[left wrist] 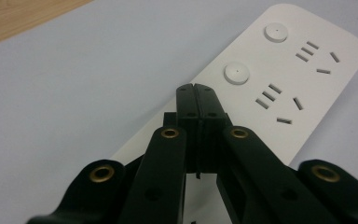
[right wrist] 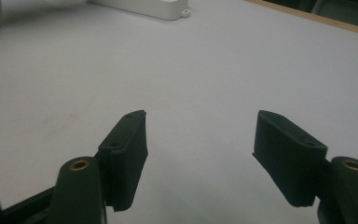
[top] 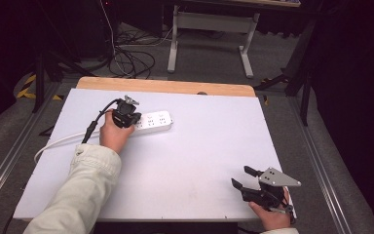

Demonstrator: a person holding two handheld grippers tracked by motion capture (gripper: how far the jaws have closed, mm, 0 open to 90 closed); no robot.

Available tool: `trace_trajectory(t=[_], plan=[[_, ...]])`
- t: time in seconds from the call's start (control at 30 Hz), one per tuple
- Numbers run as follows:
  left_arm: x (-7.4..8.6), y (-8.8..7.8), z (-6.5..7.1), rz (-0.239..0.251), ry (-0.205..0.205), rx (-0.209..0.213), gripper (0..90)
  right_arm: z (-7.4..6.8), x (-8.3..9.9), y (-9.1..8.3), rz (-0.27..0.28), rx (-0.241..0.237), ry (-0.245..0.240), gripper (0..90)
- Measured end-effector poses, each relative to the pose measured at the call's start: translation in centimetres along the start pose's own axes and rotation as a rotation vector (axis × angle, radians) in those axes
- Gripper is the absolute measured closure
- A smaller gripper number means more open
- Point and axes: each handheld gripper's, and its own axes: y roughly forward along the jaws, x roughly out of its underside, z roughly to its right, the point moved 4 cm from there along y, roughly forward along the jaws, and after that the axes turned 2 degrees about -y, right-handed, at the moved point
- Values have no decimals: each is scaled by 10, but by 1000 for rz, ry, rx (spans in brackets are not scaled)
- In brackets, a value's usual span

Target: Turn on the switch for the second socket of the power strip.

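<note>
White sheeting covers the desk (top: 185,161); a power strip (top: 153,122) lies far-left, the left gripper (left wrist: 196,89) pressed closed above its switch buttons (left wrist: 237,73). Right gripper (top: 243,178) waits open, near edge. Nothing looks plugged in yet.

Power strip (top: 152,122) on the table (top: 190,161) toward its far left, left gripper (top: 126,116) over the strip's left end, right gripper (top: 246,181) well apart at the near right corner.

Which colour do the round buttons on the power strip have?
White, like the power strip itself; the round buttons show best in the left gripper view.
</note>
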Motion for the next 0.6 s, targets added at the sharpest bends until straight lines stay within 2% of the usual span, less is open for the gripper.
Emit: trace_trajectory(t=[0.23,0.4,0.6], plan=[[-1,0,1,-11,-1,-10,900,0,0,0,0,-2,-1,353],[-1,0,0,-23,-20,10,900,-1,0,0,0,-4,-1,352],[-2,0,1,-25,-17,4,900,0,0,0,1,-5,-3,352]])
